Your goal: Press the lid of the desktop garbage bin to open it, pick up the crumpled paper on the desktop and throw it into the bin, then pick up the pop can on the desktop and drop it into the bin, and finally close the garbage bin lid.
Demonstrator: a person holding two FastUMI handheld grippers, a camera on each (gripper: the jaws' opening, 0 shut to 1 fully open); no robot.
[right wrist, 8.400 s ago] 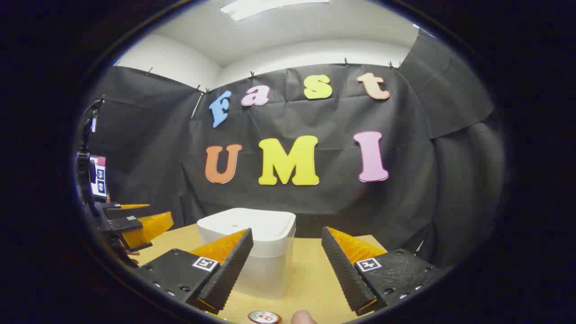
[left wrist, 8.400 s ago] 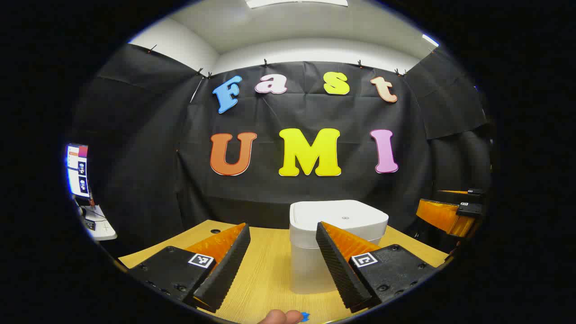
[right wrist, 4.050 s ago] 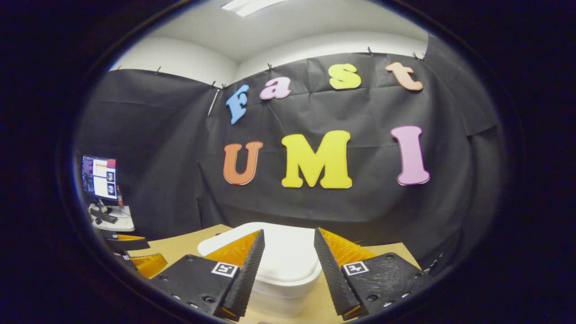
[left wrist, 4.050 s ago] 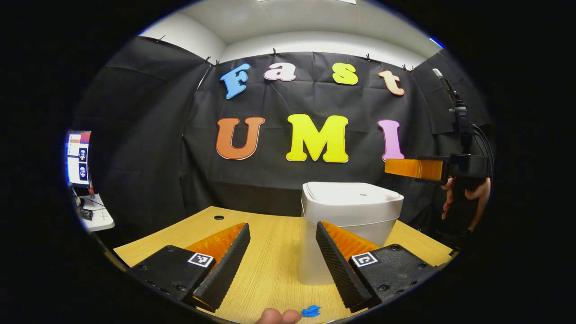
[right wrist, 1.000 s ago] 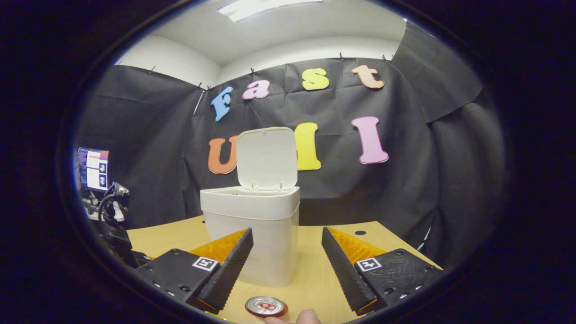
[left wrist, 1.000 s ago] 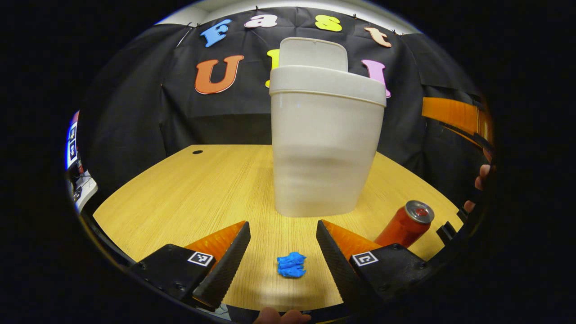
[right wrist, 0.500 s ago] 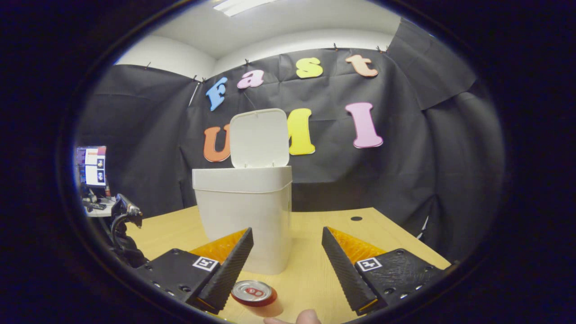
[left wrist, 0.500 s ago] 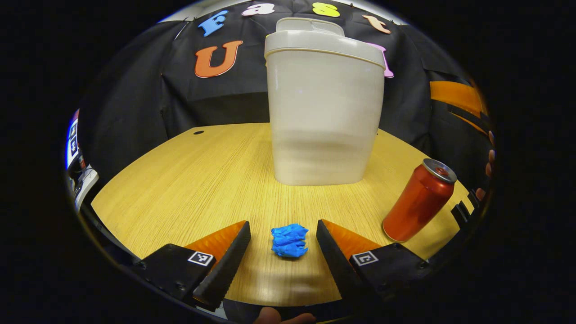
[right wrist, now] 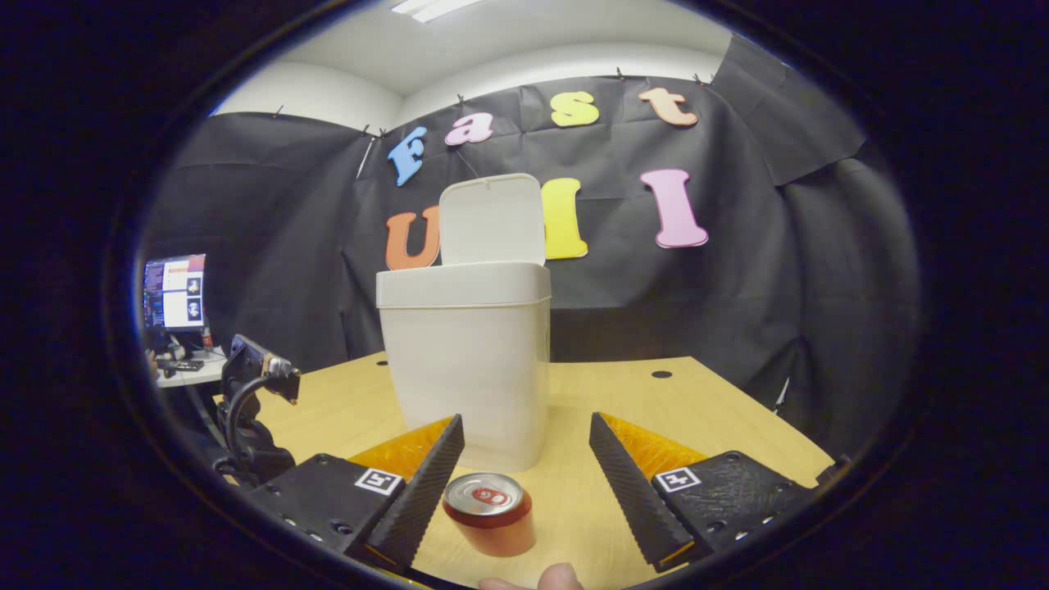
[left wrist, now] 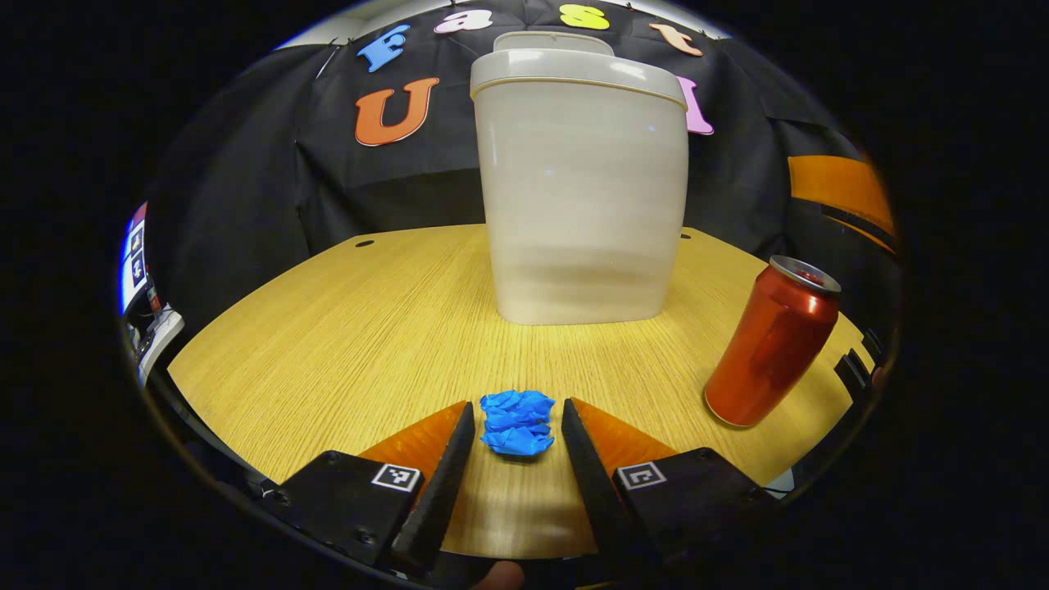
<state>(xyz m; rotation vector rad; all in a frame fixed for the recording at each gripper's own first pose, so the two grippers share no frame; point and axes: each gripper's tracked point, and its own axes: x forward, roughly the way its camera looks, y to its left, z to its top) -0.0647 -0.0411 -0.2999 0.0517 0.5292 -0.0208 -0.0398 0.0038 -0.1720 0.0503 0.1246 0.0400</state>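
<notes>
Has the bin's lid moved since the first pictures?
Yes. The lid now stands upright above the bin, hinged open at the back; earlier it lay flat, closed on the rim.

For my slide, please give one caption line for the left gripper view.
Left gripper brackets the blue crumpled paper before the open bin; red can stands beside.

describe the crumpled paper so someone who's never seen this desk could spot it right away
Start at the tall white bin with its lid up, standing on the wooden desktop. In front of it lies the crumpled paper, between the fingers of the left gripper. It is a small bright blue wad, low and wrinkled, unlike the smooth upright red pop can nearby.
</notes>
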